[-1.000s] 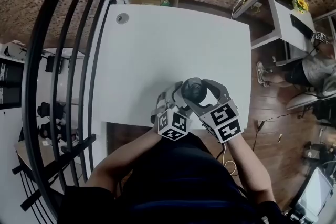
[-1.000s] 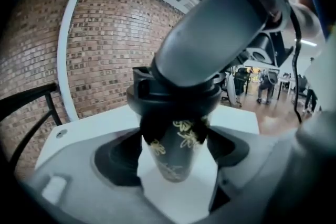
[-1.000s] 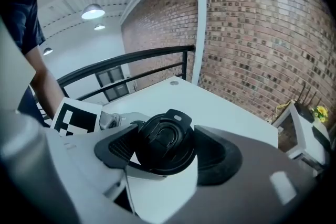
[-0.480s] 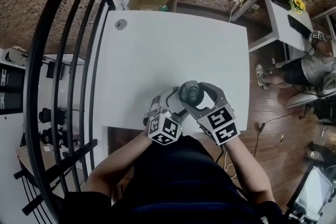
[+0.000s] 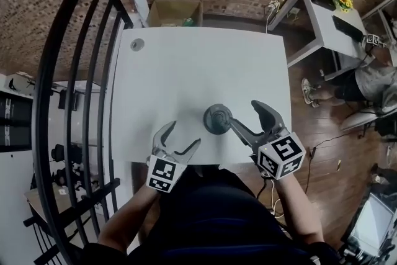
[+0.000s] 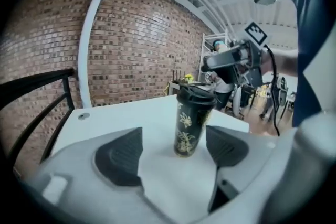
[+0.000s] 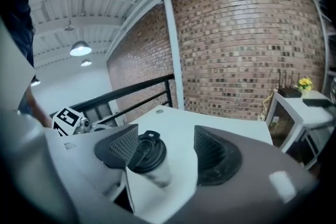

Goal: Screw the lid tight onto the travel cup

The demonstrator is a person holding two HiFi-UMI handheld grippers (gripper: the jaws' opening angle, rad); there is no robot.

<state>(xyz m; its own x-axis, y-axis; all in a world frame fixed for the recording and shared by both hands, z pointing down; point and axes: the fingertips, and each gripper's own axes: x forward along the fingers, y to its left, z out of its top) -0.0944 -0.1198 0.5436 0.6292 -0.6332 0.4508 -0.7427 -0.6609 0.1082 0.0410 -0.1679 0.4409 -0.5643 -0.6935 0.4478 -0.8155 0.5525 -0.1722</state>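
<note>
The travel cup (image 5: 218,119) is black with a gold flower print and a black lid (image 6: 195,94) on top. It stands upright on the white table (image 5: 186,65) near the front edge. My left gripper (image 5: 182,135) is open, down-left of the cup and apart from it. In the left gripper view the cup (image 6: 190,123) stands beyond the open pads (image 6: 121,157). My right gripper (image 5: 246,113) is open just right of the cup. The right gripper view has the lidded cup (image 7: 147,157) low beside the left pad (image 7: 118,147), with nothing pressed between the pads.
A black railing (image 5: 74,71) runs along the table's left side. A round grommet (image 5: 137,44) sits in the far left corner. Behind the table are a cardboard box (image 5: 175,12) and a brick wall. A white side table (image 5: 322,15) and a seated person (image 5: 366,84) are at the right.
Both grippers were closed round the cup earlier. They have come off it: the left has drawn back to the left, the right to the right. The cup stands alone.
</note>
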